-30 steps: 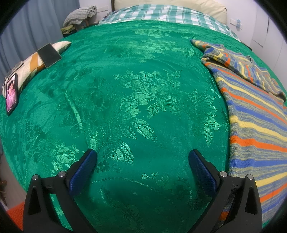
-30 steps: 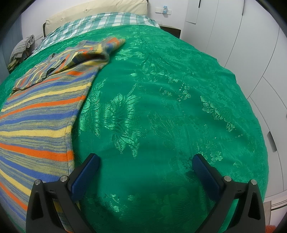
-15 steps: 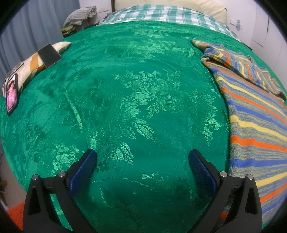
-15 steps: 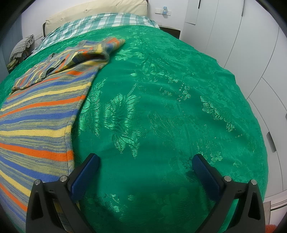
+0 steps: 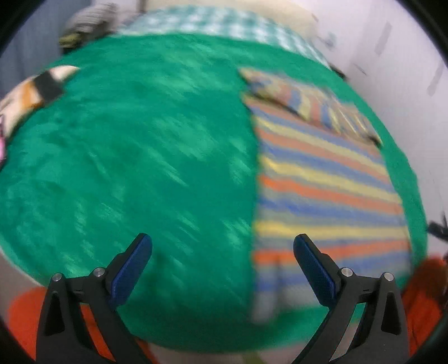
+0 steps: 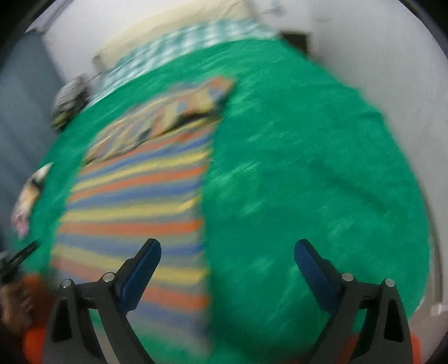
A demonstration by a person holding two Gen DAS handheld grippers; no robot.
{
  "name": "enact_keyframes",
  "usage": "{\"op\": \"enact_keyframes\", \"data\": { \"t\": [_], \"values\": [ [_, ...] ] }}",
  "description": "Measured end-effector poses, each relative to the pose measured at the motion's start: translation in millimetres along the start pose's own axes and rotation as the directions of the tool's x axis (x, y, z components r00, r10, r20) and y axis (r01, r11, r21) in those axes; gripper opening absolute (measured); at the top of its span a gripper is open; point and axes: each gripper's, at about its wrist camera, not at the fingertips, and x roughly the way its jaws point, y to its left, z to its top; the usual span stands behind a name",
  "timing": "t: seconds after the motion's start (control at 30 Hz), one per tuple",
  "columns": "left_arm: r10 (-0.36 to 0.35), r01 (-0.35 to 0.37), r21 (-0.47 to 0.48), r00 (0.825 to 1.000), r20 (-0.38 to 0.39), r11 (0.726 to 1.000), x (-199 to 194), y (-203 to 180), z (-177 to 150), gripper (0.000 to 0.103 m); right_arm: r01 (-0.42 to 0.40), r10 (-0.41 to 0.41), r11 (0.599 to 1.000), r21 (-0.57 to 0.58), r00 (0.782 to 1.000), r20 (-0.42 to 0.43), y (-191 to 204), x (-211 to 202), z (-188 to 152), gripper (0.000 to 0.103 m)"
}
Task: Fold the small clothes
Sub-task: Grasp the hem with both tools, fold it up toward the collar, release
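Observation:
A striped knit garment in orange, blue and yellow lies flat on the green bedspread, its top part folded down over itself. Both views are blurred by motion. My left gripper hangs open above the bedspread, just left of the garment's near left edge, with nothing between its fingers. In the right wrist view the same garment fills the left half. My right gripper straddles its right edge from above; its jaws are wide and closing, and nothing is gripped.
A patterned pillow with a dark phone on it lies at the bed's left edge. A checked sheet and a pillow are at the head. White cupboard doors stand right of the bed. Orange cloth shows below the near edge.
Both grippers have risen and pulled back from the bed, so more of the garment and the bed's near edge show. The picture has gone blurry. The garment has not moved.

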Motion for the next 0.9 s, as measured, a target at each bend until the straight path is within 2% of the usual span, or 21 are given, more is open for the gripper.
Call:
{"op": "enact_keyframes", "data": {
  "t": [0.03,0.1,0.17,0.2,0.23,0.3,0.33,0.37,0.43,0.5,0.57,0.63,0.77,0.9],
  "values": [
    [-0.012,0.013,0.027,0.999,-0.043,1.000,7.2,-7.6,-5.2,0.100,-0.019,0.018,1.000,-0.014,0.999,-0.050,4.7,3.5,-4.7,0.090],
    [-0.003,0.008,0.057,0.996,-0.092,0.998,16.8,-15.5,-12.8,0.094,0.050,-0.060,0.997,-0.062,0.986,-0.157,11.4,14.7,-16.7,0.087],
    [-0.001,0.010,0.066,0.991,-0.133,0.998,23.1,-19.0,-17.7,0.078,0.099,-0.112,0.992,-0.074,0.973,-0.200,9.6,20.7,-24.1,0.087],
    [-0.012,0.021,0.060,0.988,-0.152,0.998,25.4,-20.0,-19.3,0.075,0.078,-0.088,0.996,-0.051,0.969,-0.231,5.5,24.8,-27.9,0.085],
    [-0.023,0.033,0.055,0.985,-0.171,0.998,27.1,-22.1,-20.6,0.069,0.049,-0.055,0.998,-0.031,0.967,-0.248,2.8,27.9,-29.2,0.080],
    [-0.040,0.059,0.084,0.976,-0.215,0.995,30.3,-29.1,-23.7,0.040,-0.004,0.004,1.000,0.000,0.960,-0.282,-1.2,36.2,-30.0,0.064],
    [-0.046,0.070,0.098,0.972,-0.229,0.993,28.7,-36.5,-28.6,0.005,-0.023,0.023,1.000,0.004,0.954,-0.300,-2.1,41.9,-30.5,0.042],
    [-0.059,0.085,0.100,0.969,-0.238,0.991,27.9,-37.5,-28.8,0.005,-0.035,0.038,0.999,0.015,0.952,-0.305,-3.0,44.1,-32.5,0.007],
    [-0.118,0.132,0.046,0.966,-0.228,0.990,17.7,-31.0,-23.6,0.004,-0.048,0.061,0.997,0.053,0.956,-0.286,-7.6,40.0,-29.7,0.006],
    [-0.199,0.195,-0.035,0.962,-0.187,0.980,3.5,-18.3,-8.6,0.004,-0.078,0.090,0.995,0.064,0.972,-0.215,-8.1,22.4,-19.0,0.006],
    [-0.258,0.248,-0.092,0.959,-0.121,0.964,-9.8,-7.2,18.2,0.004,-0.125,0.138,0.988,0.090,0.978,-0.158,-12.3,7.6,-0.7,0.006],
    [-0.305,0.298,-0.109,0.951,-0.051,0.948,-15.6,-1.7,57.6,0.004,-0.160,0.167,0.983,0.091,0.983,-0.076,-13.5,-5.9,30.3,0.006],
    [-0.292,0.296,-0.077,0.955,0.056,0.952,-2.3,-6.8,141.3,0.004,-0.153,0.149,0.987,0.051,0.986,0.071,-9.2,-6.1,109.9,0.006],
    [-0.266,0.273,-0.092,0.961,0.077,0.958,46.7,-13.3,224.4,0.004,-0.136,0.128,0.990,0.037,0.978,0.163,-3.2,11.4,184.9,0.006]
  ]
}}
